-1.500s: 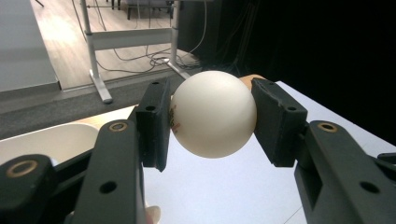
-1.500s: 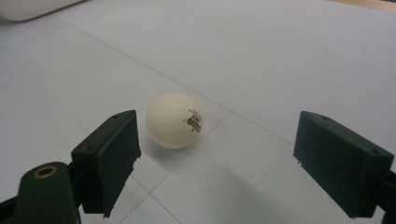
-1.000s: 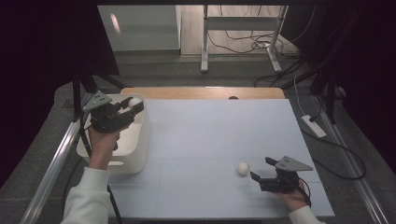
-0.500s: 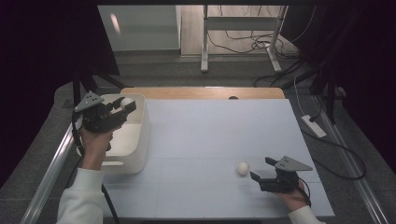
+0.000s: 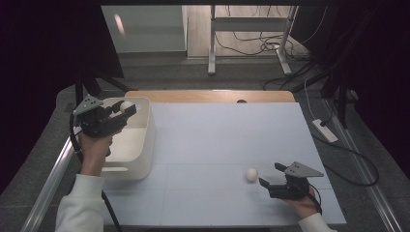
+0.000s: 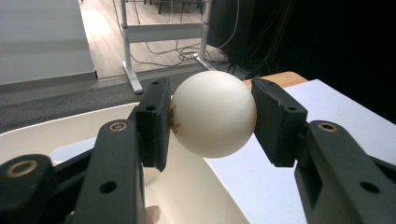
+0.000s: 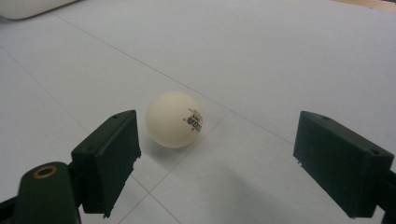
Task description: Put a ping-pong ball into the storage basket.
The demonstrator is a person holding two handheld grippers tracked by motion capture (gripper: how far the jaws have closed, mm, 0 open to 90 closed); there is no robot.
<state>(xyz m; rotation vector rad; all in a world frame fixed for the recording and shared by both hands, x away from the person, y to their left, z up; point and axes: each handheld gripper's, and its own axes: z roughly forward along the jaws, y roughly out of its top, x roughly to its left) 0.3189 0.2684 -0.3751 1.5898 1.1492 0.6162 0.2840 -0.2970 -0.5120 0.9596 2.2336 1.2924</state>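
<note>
Left gripper (image 6: 212, 116) is pinching a light, smooth ball (image 6: 214, 113) across its middle over the tub (image 5: 140, 140); right gripper (image 7: 224, 163) is spread, facing another ball (image 7: 173, 119) on the bench (image 5: 217, 145).

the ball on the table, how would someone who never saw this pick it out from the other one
Start at the white table and look to its near right part, away from the white bin at the left. The ball on the table lies there just ahead of the open right gripper. Unlike the ball clamped in the left gripper over the bin, it rests free on the surface.
</note>
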